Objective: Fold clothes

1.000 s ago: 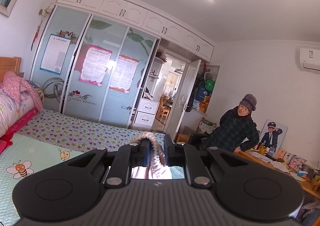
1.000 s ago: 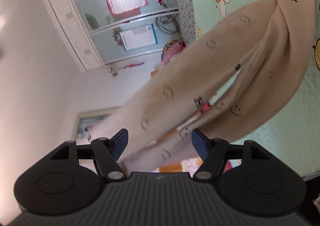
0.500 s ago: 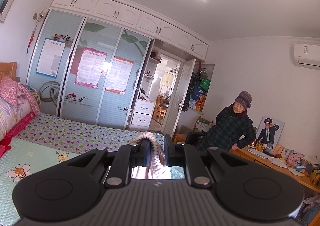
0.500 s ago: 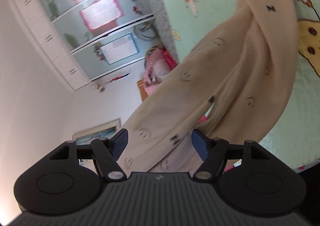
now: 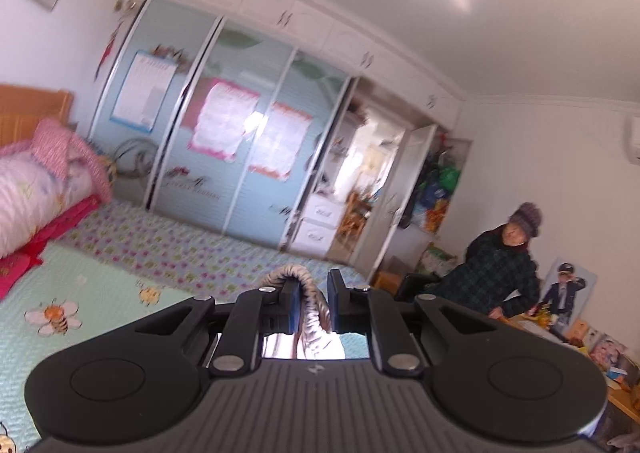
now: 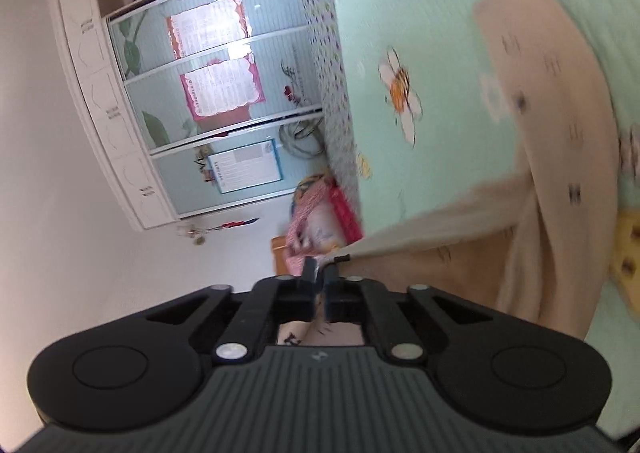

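My left gripper (image 5: 311, 295) is shut on a bunched grey-white fold of the garment (image 5: 310, 293), which loops up between its fingers, held above the bed. In the right wrist view the beige garment (image 6: 560, 181) with small printed marks drapes over the mint bee-print bedspread (image 6: 440, 33). My right gripper (image 6: 320, 281) is shut on an edge of this garment, which stretches taut to the right from its fingertips. The right wrist view is rolled sideways and blurred.
Pink pillows and bedding (image 5: 48, 181) lie at the wooden headboard (image 5: 32, 109). A wardrobe with sliding doors (image 5: 240, 141) stands beyond the bed. A person in a dark coat and knit hat (image 5: 504, 269) stands at a cluttered desk (image 5: 580, 341) on the right.
My right gripper was open with the garment hanging ahead; it has closed on the garment's edge. The left gripper has tilted and shifted while keeping its hold.
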